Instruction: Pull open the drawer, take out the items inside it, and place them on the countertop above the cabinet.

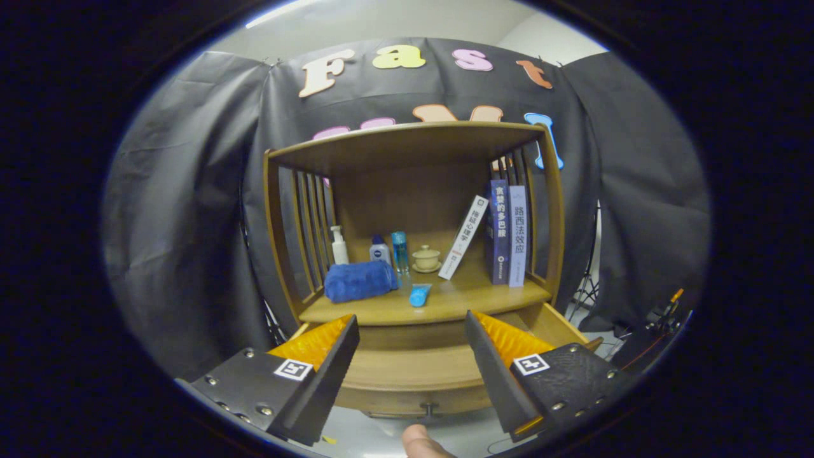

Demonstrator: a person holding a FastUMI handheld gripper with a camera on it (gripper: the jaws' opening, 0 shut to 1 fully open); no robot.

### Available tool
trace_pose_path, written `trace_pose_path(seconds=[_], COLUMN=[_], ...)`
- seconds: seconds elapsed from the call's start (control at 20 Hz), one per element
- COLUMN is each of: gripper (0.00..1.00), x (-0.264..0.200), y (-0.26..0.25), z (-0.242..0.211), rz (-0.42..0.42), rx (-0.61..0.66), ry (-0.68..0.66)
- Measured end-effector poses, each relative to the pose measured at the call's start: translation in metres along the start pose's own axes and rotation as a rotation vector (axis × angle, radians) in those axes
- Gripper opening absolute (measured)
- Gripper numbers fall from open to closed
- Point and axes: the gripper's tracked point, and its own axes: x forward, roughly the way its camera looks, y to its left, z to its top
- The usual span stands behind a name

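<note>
Hovering gripper [412, 375] fingers spread, drawer [407, 372] open below, countertop [445, 304] beyond

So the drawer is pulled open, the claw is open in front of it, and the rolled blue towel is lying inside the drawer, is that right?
Not quite: the gripper view shows the rolled blue towel lying on the countertop above the drawer, beside the bottles, not inside the drawer. The rest holds: the drawer is pulled open and the claw is open in front of it, holding nothing.

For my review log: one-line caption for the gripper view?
Open gripper hovers above the pulled-out drawer; towel and tube on countertop.
</note>
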Motion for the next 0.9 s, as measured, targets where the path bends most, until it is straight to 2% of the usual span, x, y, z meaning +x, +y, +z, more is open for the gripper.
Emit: trace_pose_path(seconds=[0.3,0.5,0.75,0.9], gripper=[0.99,0.99,0.99,0.99], x=[-0.012,-0.014,-0.006,0.007], y=[-0.014,-0.012,-0.033,-0.032], z=[-0.057,-0.095,-0.149,-0.160], rz=[-0.031,-0.022,-0.081,-0.069], rx=[-0.069,-0.029,-0.069,-0.024], ry=[-0.050,-0.082,-0.060,-0.012])
